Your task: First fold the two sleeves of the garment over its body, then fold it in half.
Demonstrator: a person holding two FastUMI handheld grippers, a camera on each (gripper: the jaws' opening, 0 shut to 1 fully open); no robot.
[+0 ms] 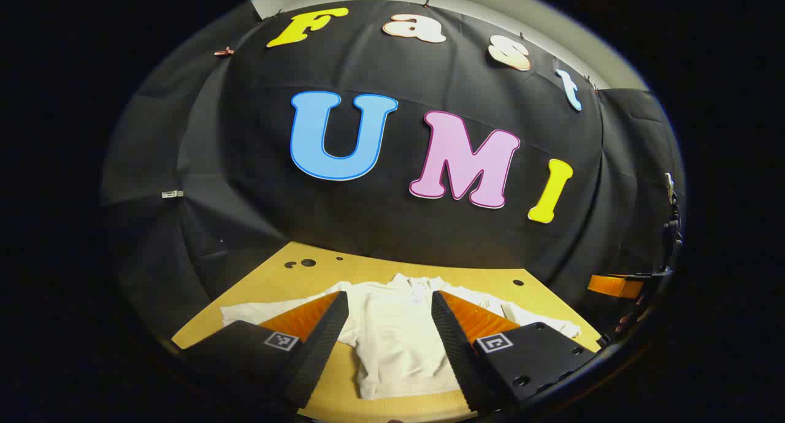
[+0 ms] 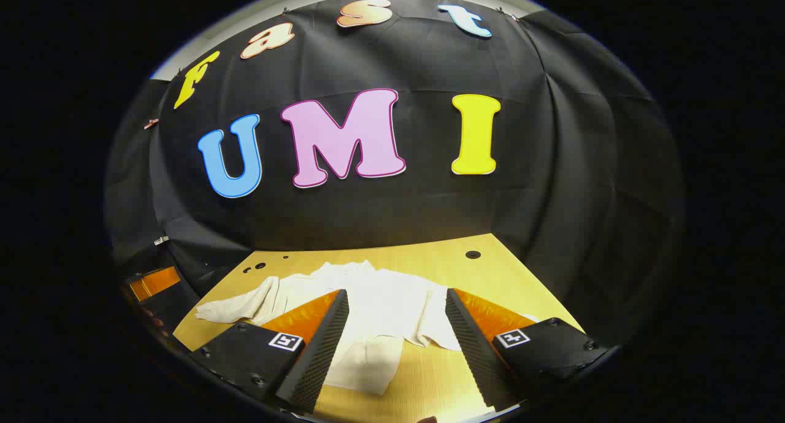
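Left tool (image 1: 390,343) spread, right tool (image 2: 397,343) spread, white garment (image 1: 398,337) flat on table (image 1: 276,276), sleeves unfolded

Spread across the table's (image 1: 490,279) middle, sleeves out toward both side edges: a white sweatshirt (image 1: 392,331). Bare wood along the far edge and near corners.
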